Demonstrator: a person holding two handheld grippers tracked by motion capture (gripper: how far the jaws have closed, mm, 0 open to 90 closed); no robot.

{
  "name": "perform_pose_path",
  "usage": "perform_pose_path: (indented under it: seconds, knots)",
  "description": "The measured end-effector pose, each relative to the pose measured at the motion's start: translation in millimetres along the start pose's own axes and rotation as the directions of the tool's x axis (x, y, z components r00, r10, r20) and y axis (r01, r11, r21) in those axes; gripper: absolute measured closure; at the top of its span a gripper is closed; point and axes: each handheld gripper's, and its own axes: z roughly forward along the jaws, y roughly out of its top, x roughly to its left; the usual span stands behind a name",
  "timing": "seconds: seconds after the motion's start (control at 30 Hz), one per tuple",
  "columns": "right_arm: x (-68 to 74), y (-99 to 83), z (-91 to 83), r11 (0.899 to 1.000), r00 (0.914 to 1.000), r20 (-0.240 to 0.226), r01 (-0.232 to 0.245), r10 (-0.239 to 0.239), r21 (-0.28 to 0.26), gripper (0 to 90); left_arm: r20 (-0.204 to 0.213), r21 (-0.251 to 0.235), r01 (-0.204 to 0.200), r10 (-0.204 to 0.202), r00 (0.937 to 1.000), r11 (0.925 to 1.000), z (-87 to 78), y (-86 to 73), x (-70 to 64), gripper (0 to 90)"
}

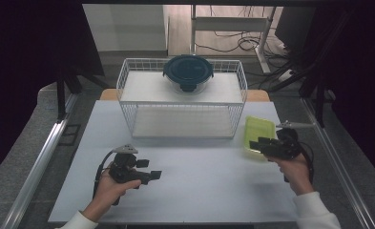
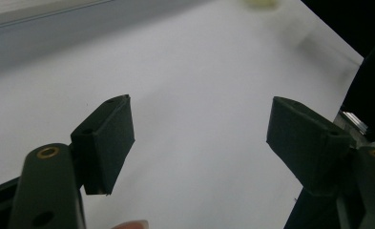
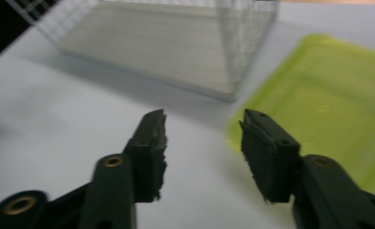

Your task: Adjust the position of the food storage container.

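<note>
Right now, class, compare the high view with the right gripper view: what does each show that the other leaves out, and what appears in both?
The high view alone shows the round dark-lidded container on top of the wire rack, the left hand-held gripper and both of the person's hands. The right gripper view alone shows, close up, the right hand-held gripper with its jaws apart and nothing between them. Both show the white wire rack, the yellow-green tray and the white table.
</note>
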Motion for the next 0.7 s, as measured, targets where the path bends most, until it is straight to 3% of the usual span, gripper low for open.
perform_pose_path:
  seconds: [0.13, 0.33, 0.47, 0.57, 0.63, 0.7]
  knots:
    - [-28.4, 22.3, 9.4, 0.999, 0.9963, 0.084, 0.017, -0.022, 0.050, 65.5, 0.005, 0.000, 0.010, -0.010, 0.9999, 1.0000, 0.0, 0.2, 2.0, 23.6]
    - [-63.1, 49.6, 29.7, 0.993, 0.9789, 0.192, 0.050, -0.070, 0.105, 81.9, 0.000, 0.011, 0.014, -0.014, 0.9999, 0.9998, 2.1, -0.4, 4.5, 23.7]
    - [-83.6, 58.0, 45.5, 0.990, 0.9689, 0.224, 0.079, -0.105, 0.120, 88.2, -0.005, 0.011, 0.020, -0.020, 0.9998, 0.9997, 1.7, -0.1, 6.7, 23.7]
    - [-94.8, 63.1, 57.4, 0.979, 0.9588, 0.246, 0.100, -0.142, 0.176, 88.7, -0.007, 0.012, 0.024, -0.024, 0.9997, 0.9996, 2.3, -0.1, 7.6, 23.8]
    - [-99.8, 65.8, 63.6, 0.975, 0.9521, 0.251, 0.133, -0.175, 0.177, 88.8, -0.007, 0.016, 0.021, -0.021, 0.9997, 0.9996, 2.7, -0.1, 7.7, 23.9]
    - [-103.8, 69.1, 69.1, 0.971, 0.9512, 0.246, 0.140, -0.187, 0.194, 88.8, -0.007, 0.017, 0.018, -0.018, 0.9998, 0.9997, 2.5, -0.2, 7.4, 24.0]
